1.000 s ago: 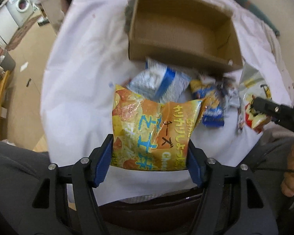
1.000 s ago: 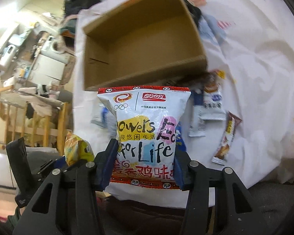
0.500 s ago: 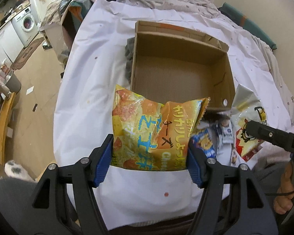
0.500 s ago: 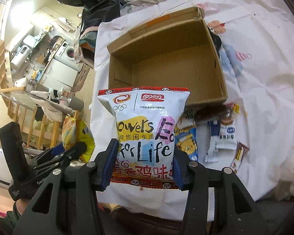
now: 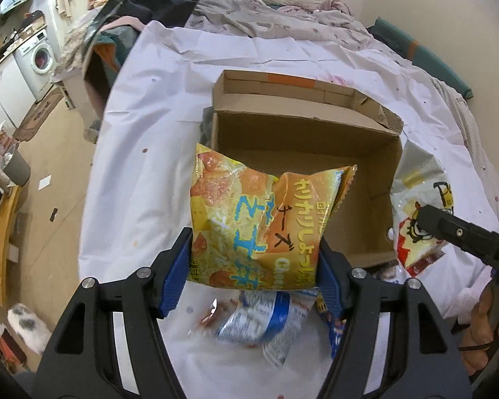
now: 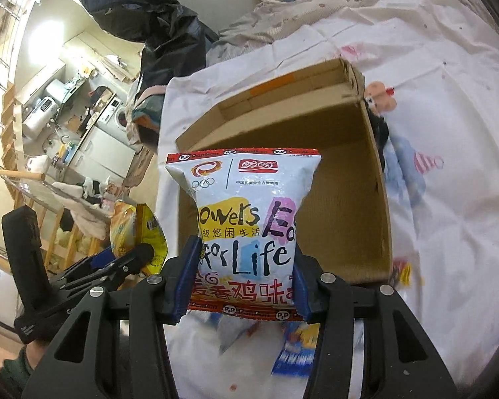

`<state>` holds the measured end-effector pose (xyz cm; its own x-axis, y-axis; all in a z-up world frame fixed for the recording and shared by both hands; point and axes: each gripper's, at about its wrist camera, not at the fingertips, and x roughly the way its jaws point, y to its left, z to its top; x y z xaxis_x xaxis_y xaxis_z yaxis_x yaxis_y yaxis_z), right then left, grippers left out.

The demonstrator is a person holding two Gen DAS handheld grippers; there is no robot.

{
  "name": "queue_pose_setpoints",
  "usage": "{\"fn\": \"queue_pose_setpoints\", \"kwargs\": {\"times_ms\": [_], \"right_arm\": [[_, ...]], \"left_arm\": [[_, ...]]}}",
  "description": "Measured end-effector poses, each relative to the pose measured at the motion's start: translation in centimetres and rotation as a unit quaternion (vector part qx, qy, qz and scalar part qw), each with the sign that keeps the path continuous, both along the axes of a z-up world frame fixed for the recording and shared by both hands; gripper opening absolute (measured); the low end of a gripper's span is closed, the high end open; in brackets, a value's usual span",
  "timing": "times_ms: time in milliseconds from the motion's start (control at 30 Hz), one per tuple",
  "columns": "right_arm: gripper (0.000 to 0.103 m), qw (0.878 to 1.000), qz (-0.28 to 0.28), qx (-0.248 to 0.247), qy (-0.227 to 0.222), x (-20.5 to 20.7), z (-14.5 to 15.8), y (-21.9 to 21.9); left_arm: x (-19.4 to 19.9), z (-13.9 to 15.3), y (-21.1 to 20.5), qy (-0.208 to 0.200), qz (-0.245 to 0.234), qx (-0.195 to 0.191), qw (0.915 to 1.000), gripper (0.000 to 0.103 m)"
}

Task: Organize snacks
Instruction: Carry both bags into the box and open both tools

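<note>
Left gripper point(image 5: 254, 266): its two blue pads are pressed on the sides of the orange bag – the bag is held between them.
Orange bag point(image 5: 259, 219): a crinkly orange and yellow snack bag with blue writing. Its bottom sits between the left jaws and its top sticks out past them, in front of the near-left corner of the box.
Right gripper point(image 6: 244, 279): its blue pads squeeze the white bag from both sides, so the jaws are closed on the bag.
White bag point(image 6: 244, 212): a puffy white snack bag with red strips at top and bottom and big letters on it. It stands straight up between the right jaws, and its top half covers part of the box behind it.
Cardboard box point(image 5: 302, 133): brown, open at the top, past the tips of both sets of jaws. Only the bare inside shows.
White sheet point(image 5: 156, 126): it lies under the box and reaches out to both sides of the jaws.
Blue and white packet point(image 5: 259, 319): it lies on the sheet under the left jaws, a bit blurry.
More small packets point(image 6: 296, 349): they lie on the sheet under the right jaws – too blurry to read.
Other gripper seen from each side: the right one pokes in at the right edge of the left view, and the left one, with its orange bag, shows to the left of the right jaws.
</note>
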<state>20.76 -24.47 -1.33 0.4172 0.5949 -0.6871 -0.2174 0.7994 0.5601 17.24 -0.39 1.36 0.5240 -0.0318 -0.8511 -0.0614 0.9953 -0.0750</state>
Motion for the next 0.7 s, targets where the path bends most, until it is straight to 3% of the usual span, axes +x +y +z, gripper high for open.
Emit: {"fn": "queue_pose_setpoints", "kwargs": {"times_ms": [200,300,467,700], "right_arm": [[0.051,1.000,-0.009,-0.017,0.008,1.4,-3.7,0.1],[0.051,0.999,-0.008,-0.036,0.009,1.7,-4.8,0.4],[0.051,0.998,-0.014,-0.054,0.003,2.3,-5.4,0.8],[0.051,0.997,-0.011,-0.076,0.002,3.0,-5.9,1.5]], "left_arm": [[1.6,-3.1,-0.1,-0.005,-0.005,0.003,1.0000,0.064],[2.3,-4.6,0.1,0.001,-0.008,-0.015,0.9999,0.064],[3.3,-5.4,0.0,0.000,-0.005,-0.029,0.9996,0.064],[3.8,-5.6,-0.3,-0.008,-0.003,-0.018,0.9998,0.064]]}}
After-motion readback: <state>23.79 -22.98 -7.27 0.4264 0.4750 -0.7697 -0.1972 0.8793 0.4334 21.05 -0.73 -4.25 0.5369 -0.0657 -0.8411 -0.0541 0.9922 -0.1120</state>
